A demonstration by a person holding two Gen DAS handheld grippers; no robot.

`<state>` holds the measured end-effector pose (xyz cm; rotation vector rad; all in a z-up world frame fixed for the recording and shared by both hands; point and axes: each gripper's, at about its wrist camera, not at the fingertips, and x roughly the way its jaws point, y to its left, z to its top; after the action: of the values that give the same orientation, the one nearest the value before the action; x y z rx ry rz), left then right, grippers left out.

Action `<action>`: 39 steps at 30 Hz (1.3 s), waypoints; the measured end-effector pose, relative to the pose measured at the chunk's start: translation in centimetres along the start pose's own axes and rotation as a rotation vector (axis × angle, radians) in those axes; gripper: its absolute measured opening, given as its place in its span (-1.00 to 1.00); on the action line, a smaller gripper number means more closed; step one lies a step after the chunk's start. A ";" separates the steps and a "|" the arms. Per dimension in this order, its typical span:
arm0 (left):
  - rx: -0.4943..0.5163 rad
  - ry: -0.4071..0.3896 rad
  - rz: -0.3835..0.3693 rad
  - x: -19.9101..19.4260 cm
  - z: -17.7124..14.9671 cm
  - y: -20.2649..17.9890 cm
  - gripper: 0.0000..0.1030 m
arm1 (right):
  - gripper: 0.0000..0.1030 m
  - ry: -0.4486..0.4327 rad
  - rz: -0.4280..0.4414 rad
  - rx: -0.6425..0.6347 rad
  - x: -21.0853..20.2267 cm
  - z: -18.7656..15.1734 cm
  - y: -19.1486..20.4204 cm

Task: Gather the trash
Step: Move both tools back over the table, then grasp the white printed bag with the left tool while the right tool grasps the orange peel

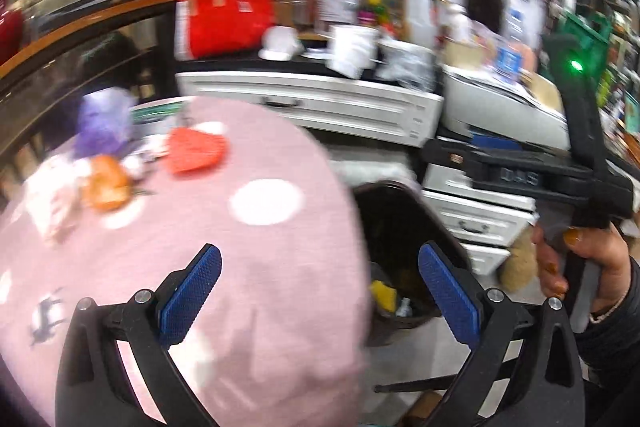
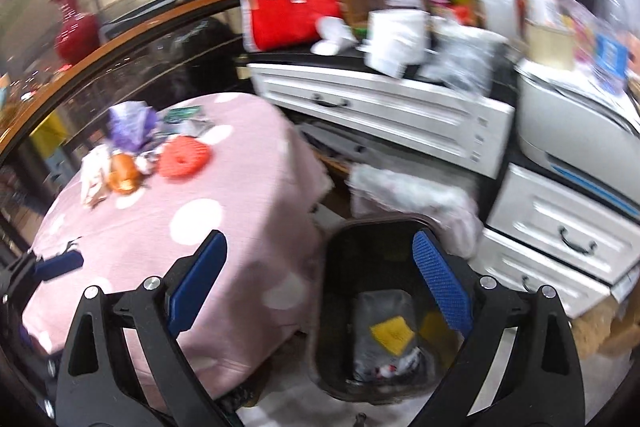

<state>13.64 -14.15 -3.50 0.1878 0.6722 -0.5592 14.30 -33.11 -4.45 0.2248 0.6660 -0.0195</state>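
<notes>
Grippers first: my left gripper (image 1: 319, 297) is spread wide with nothing between its blue pads, and my right gripper (image 2: 320, 285) is likewise spread and empty. The left one hangs over the near right edge of the worktop (image 1: 256, 267), which is draped in a pink cloth with white dots; the right one hangs above the gap between that edge and the bin (image 2: 332, 307).

Bin: a dark, open container on the floor just beside the right edge of the worktop. Inside it I see a yellow piece (image 2: 392, 335) lying on a grey wrapper (image 2: 376, 311), with small light scraps beneath (too blurred to identify).

Trash on the worktop sits clustered toward the far left corner, well apart from both grippers: a purple crumpled bag (image 2: 130, 126), an orange item (image 2: 125, 174) just beside it, a whitish crumpled wrapper (image 2: 93, 173) at the left edge, and a red round piece (image 2: 183, 157) to the right of the orange one. Whether these touch one another I cannot tell for certain, as both views are smeared.

In the left wrist view, my right hand (image 1: 580, 263) grips the handle of the other tool at the right side of the picture, a green light showing on its upright part.

Behind the worktop stand white drawers (image 2: 380, 115) carrying a red bag (image 2: 290, 13) and assorted clutter.
</notes>
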 end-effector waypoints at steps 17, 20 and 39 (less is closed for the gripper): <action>-0.259 -0.023 0.365 -4.9 -3.0 17.6 0.89 | 0.81 0.041 0.204 -0.247 4.0 1.1 13.7; -0.285 -0.018 0.393 -5.1 -3.3 19.8 0.89 | 0.81 0.057 0.221 -0.273 5.0 1.6 15.2; -0.420 0.074 0.392 0.9 -0.9 30.4 0.77 | 0.80 0.200 0.313 -0.380 14.5 4.8 24.0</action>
<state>30.31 11.21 -5.10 -0.0557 0.7858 -0.0297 30.82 -9.90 -4.92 -0.0389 0.8127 0.4319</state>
